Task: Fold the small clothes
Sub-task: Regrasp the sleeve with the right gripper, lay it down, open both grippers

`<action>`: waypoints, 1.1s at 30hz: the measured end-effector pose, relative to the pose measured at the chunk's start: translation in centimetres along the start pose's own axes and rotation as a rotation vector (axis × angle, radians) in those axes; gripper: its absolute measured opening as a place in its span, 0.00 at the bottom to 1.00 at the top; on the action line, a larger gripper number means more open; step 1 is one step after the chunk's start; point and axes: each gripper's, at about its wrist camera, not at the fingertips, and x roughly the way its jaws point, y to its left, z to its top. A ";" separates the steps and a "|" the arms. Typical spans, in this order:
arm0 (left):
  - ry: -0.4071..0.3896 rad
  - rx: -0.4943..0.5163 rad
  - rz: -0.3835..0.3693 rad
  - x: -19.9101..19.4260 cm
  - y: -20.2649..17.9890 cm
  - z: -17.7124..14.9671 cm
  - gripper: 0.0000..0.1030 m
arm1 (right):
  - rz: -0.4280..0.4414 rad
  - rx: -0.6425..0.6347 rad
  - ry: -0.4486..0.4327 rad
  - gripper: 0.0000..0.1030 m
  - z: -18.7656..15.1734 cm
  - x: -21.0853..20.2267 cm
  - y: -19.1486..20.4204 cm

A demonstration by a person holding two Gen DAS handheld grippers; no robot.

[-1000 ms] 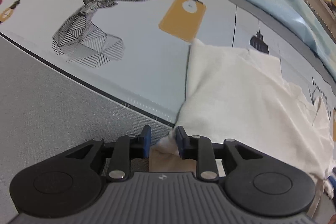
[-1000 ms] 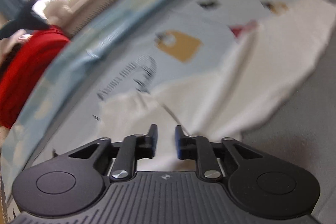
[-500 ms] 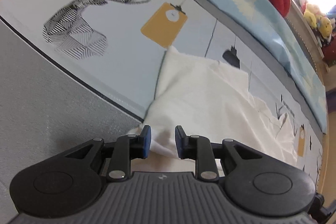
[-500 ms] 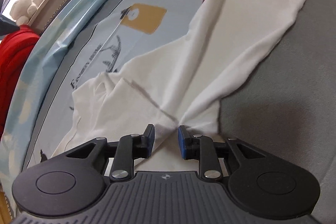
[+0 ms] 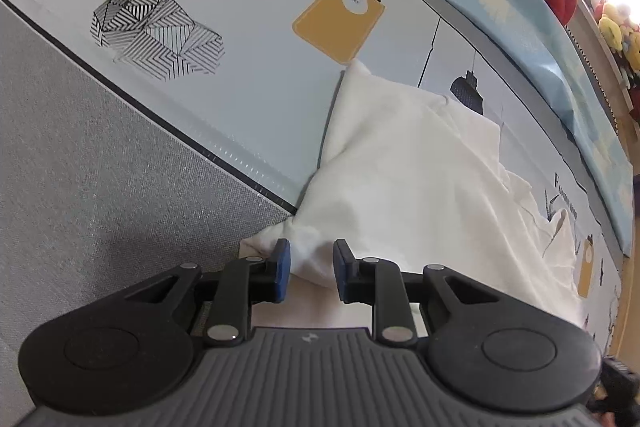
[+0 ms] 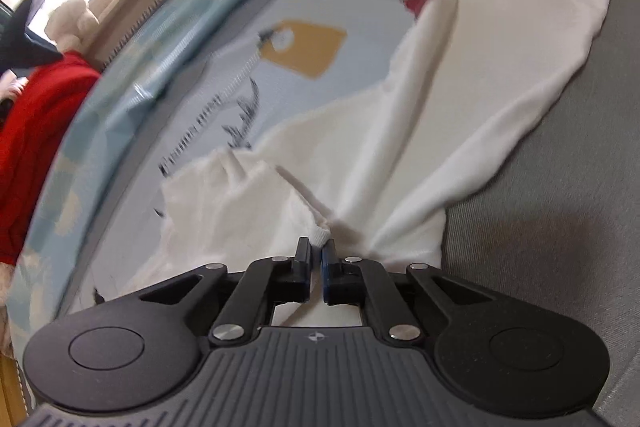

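- Left wrist view: your left gripper (image 5: 308, 269) is pointing down at the near corner of the small white cotton garment (image 5: 420, 179), which is lying from the lower centre of the frame toward the right edge, partly on the pale printed bed sheet with the striped deer and yellow tags (image 5: 248, 39) and partly on the grey woven border (image 5: 88, 163). The jaws are standing apart with a bunched fold of cloth between them; you are not yet clamping it, as far as the frame shows.
- Right wrist view: your right gripper (image 6: 316, 253) is clenched on a hem of the same white garment (image 6: 460, 107), low in the centre, and the cloth is fanning out toward the upper right.
- You are gathering both corners for a fold. Next, I judge, you need to close the left jaws on their corner, then lift both together evenly.
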 end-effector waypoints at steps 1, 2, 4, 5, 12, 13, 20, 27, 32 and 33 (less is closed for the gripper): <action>-0.003 0.009 0.009 0.0 -0.1 0.0 0.26 | 0.019 -0.009 -0.029 0.04 0.1 -0.9 0.4; -0.005 0.024 0.024 -0.1 -0.2 0.0 0.26 | 0.036 -0.035 -0.062 0.04 0.2 -1.8 0.9; -0.005 0.052 0.045 0.0 -0.4 -0.1 0.24 | 0.028 -0.111 -0.106 0.04 0.2 -2.7 1.8; -0.003 0.059 0.052 0.0 -0.4 -0.2 0.24 | -0.009 -0.153 -0.092 0.04 0.2 -2.3 1.9; -0.072 0.126 0.094 -1.4 -1.3 -0.3 0.24 | -0.209 -0.158 -0.039 0.16 -0.3 -0.7 -0.2; -0.072 0.138 0.078 -1.6 -1.6 -0.4 0.24 | -0.199 -0.180 -0.076 0.18 -0.3 -1.3 0.3; -0.011 0.164 0.074 0.2 -1.9 -0.7 0.24 | -0.018 -0.104 0.114 0.47 -0.6 1.2 -0.2; -0.123 0.213 0.032 -2.1 -4.7 -1.3 0.27 | -0.071 -0.073 0.081 0.41 0.3 -0.4 -1.0; -0.107 0.297 0.010 -1.6 -7.3 -3.2 0.27 | -0.097 -0.018 -0.003 0.43 2.8 -2.2 -4.1; -0.105 0.314 0.003 -1.6 -7.7 -3.5 0.27 | -0.108 0.006 -0.020 0.43 3.5 -2.4 -5.4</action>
